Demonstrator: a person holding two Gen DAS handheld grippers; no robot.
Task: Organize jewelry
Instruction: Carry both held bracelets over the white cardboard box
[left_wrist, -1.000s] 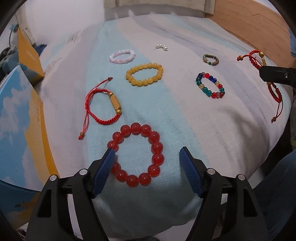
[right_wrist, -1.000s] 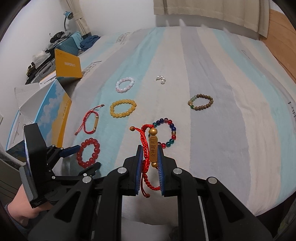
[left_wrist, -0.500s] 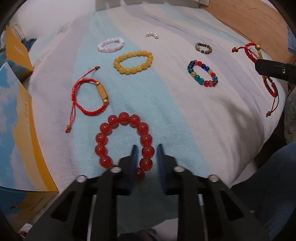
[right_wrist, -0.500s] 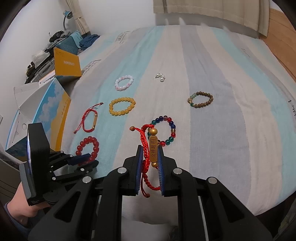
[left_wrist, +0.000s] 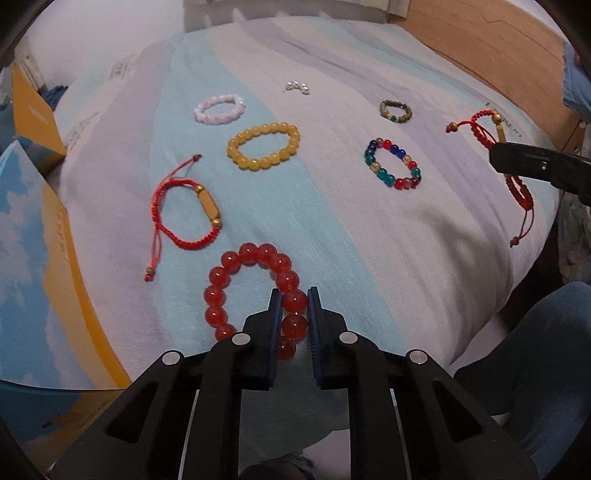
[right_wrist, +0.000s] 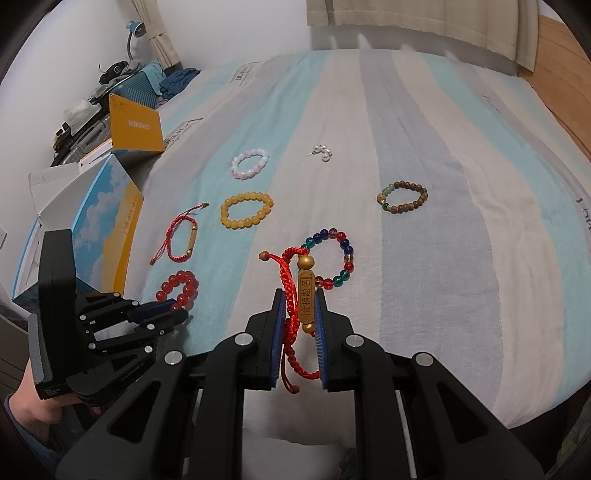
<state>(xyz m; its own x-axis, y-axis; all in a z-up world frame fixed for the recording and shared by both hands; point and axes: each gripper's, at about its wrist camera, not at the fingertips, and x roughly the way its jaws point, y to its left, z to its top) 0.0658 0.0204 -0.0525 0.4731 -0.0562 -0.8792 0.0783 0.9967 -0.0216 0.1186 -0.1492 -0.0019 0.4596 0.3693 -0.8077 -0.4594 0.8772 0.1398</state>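
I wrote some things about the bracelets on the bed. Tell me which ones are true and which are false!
1. The left gripper is pinching the big red bead bracelet. True.
2. The right gripper is empty. False: it is shut on a red cord bracelet with a gold bar.
3. The yellow bead bracelet is lying on the bed, not held by anything. True.
4. The pink bracelet sits inside the yellow one. False: they lie apart, the pink one farther up the bed.
5. There is only one red cord bracelet. False: a second cord bracelet lies on the bed near the red beads.
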